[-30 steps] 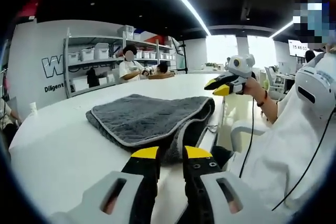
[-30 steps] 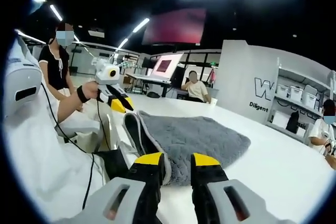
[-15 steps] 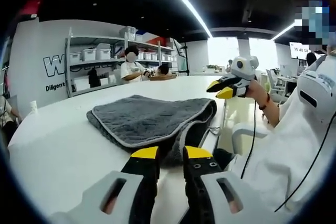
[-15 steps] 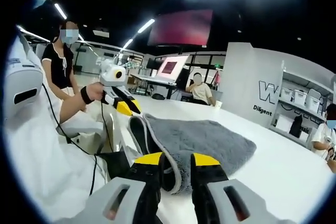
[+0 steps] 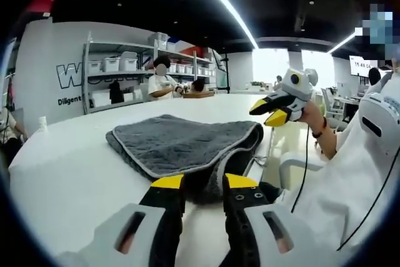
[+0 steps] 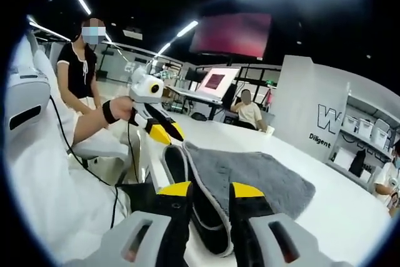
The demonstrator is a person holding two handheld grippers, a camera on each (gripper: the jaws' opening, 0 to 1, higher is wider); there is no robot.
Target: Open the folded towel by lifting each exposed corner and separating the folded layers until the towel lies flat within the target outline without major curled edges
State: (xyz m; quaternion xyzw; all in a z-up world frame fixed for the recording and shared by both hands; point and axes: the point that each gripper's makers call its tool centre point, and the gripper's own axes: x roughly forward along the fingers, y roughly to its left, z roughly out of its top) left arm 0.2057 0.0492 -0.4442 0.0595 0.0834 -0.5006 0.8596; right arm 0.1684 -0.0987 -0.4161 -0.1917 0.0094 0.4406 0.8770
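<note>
A grey towel [image 5: 181, 142] with a pale piped edge lies folded on the white table [image 5: 69, 173], its thick folded side at the table's near edge. My left gripper [image 5: 204, 182] hovers open just short of that side, nothing held. In the same view my right gripper [image 5: 270, 109] is held in a hand above the table's right edge, its yellow tips apart. In the right gripper view the towel [image 6: 256, 176] runs away to the right, and my right gripper [image 6: 210, 190] stands open before its folded edge. The left gripper [image 6: 164, 130] hangs in a hand at the left.
A person in white [image 5: 369, 154] sits by the table's edge, a black cable hanging from the hand. Shelves with white bins [image 5: 119, 64] and seated people [image 5: 161, 82] stand behind. A small white cup [image 5: 42, 123] sits far left. A screen [image 6: 214, 82] glows at the back.
Both cameras have drifted a little, and each gripper looks slightly nearer in the other's view. The towel lies as before, and both grippers stay open.
</note>
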